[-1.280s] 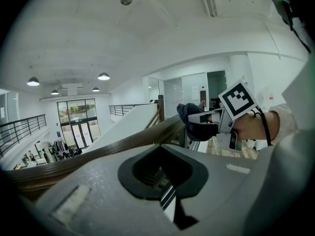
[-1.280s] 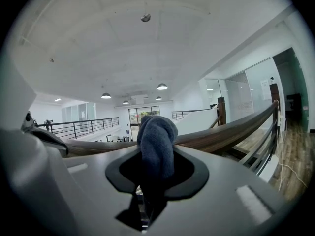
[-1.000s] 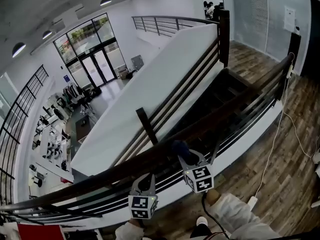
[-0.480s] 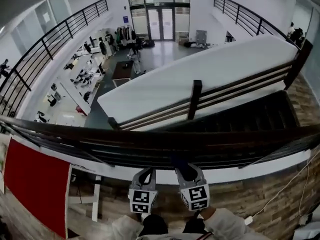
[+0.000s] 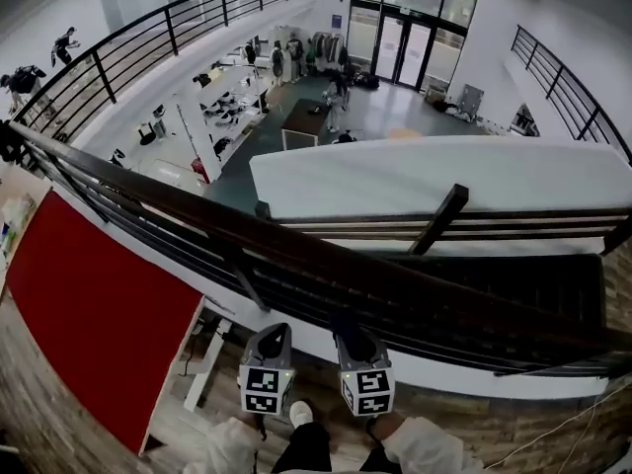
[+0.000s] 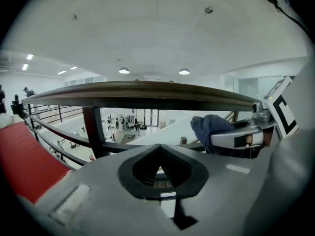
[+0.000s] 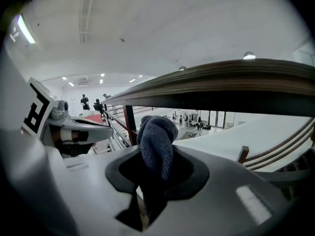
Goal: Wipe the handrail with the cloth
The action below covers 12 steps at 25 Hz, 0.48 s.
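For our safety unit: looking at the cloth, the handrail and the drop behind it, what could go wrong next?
1. The cloth, pinched in the right tool, could slip free and fall past the handrail to the floor below.
2. The cloth sits lower than the rail's top, so a stroke may miss it.

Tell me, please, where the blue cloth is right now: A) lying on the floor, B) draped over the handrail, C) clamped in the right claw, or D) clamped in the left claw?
C: the right gripper view shows the cloth pinched in the right claw, below the handrail.
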Each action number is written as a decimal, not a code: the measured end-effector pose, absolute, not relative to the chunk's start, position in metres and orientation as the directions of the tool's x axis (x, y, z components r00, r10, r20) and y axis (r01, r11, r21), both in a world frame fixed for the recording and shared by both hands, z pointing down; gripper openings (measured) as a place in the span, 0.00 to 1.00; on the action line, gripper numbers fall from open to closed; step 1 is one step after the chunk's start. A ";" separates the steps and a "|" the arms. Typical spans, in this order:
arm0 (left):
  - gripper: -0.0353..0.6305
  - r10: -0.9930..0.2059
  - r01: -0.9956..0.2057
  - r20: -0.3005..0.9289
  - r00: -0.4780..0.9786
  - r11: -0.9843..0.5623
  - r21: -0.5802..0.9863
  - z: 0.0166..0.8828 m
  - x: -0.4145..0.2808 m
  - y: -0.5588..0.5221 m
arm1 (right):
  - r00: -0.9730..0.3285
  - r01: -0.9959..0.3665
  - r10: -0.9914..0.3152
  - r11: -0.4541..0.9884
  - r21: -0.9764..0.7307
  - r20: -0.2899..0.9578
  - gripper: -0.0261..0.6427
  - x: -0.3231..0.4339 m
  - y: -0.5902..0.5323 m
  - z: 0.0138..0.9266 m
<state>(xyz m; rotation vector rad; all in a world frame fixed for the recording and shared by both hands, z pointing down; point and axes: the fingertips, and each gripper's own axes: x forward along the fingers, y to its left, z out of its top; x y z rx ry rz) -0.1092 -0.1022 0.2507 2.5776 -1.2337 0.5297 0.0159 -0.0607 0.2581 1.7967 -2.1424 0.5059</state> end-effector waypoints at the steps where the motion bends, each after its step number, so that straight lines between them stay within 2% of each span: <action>1: 0.06 -0.706 -0.794 0.416 0.573 -0.603 0.071 0.255 -0.124 -0.110 | -0.180 -0.984 -0.880 0.163 -0.078 0.439 0.18 0.004 -0.071 0.261; 8: 0.06 -0.771 -0.852 0.387 0.506 -0.517 0.085 0.267 -0.213 -0.170 | -0.232 -0.973 -0.867 0.209 -0.101 0.441 0.18 -0.076 -0.143 0.279; 12: 0.06 -0.797 -0.871 0.376 0.473 -0.486 0.066 0.283 -0.242 -0.200 | -0.253 -0.967 -0.855 0.217 -0.130 0.454 0.18 -0.116 -0.185 0.298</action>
